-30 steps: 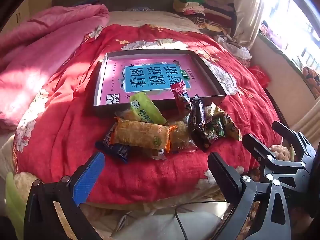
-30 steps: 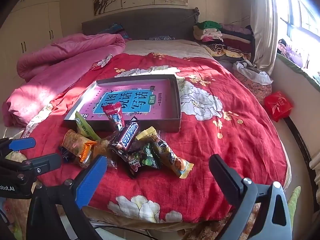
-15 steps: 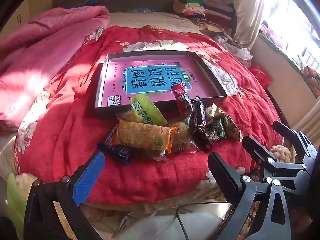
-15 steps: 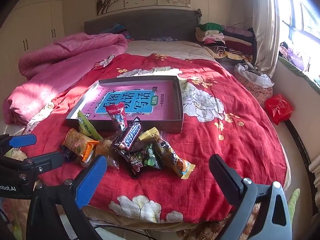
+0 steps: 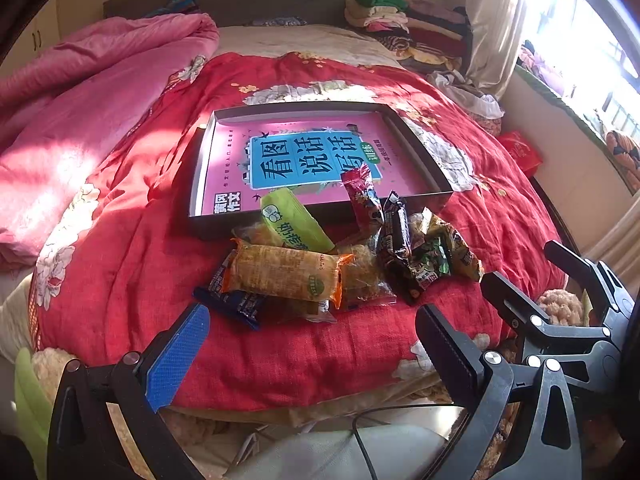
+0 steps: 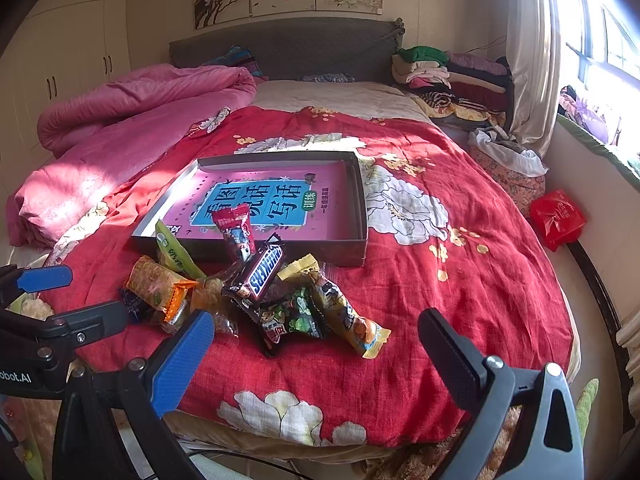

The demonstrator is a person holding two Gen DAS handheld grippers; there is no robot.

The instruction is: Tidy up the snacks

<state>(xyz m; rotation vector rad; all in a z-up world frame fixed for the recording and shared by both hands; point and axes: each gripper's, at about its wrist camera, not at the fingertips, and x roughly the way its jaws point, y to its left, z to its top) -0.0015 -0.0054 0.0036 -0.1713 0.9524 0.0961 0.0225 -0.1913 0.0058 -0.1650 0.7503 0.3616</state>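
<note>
- Snack pile [image 5: 332,256]: about nine wrapped items heaped on the red floral quilt [image 6: 460,280], just in front of the box's near wall; the exact count is unsure where wrappers overlap.
- One orange-gold pack [image 5: 286,272], lying crosswise at the pile's near-left, farthest from the box.
- One dark blue wrapper [image 5: 230,300], partly under that pack.
- One light green packet [image 5: 292,220], tilted, its upper end leaning on the box's near wall.
- One red packet [image 6: 236,232], likewise propped over the near wall.
- One Snickers bar [image 6: 262,272], resting on top of the pile's middle.
- One black-and-green packet [image 6: 292,316] and one yellow packet [image 6: 344,308], at the pile's right, away from the box.
- One clear bag [image 5: 362,276] of golden pieces, under the middle of the heap.
- Shallow grey box [image 6: 362,216]: one, open-topped, holding one pink book [image 5: 304,156] flat inside; no snack lies fully within.
- Left gripper [image 5: 312,344]: one, fingers spread wide, gripping nothing, poised short of the pile on the side away from the box.
- Right gripper [image 6: 316,346]: one, fingers equally wide apart, empty, also short of the pile.
- Pink duvet [image 6: 132,120]: one, bunched left of the box.
</note>
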